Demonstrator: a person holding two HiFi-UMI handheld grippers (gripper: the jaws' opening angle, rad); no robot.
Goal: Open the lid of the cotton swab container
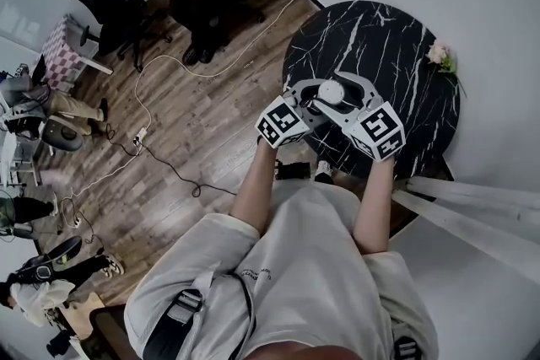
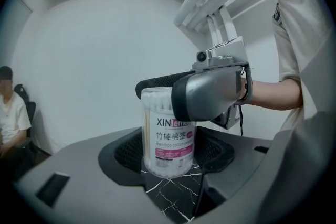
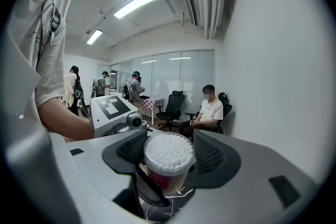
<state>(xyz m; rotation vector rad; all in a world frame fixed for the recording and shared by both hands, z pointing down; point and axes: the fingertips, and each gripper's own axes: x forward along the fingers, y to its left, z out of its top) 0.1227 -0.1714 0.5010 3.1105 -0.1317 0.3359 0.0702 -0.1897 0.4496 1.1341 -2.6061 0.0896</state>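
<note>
Left gripper view: left gripper (image 2: 169, 157) clamps the container (image 2: 168, 136) low, right gripper (image 3: 169, 159) pinches its lid (image 3: 169, 149); best to pull straight up, base held steady.

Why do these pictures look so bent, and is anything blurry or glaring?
Head view: wide lens bows the wooden floor. Left gripper view: dark round rim, cotton swab container sharp. Right gripper view: ceiling light glares.

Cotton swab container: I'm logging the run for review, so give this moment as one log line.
cotton swab container: upright | lid: appears on | left gripper: clamps body | right gripper: clamps top
</note>
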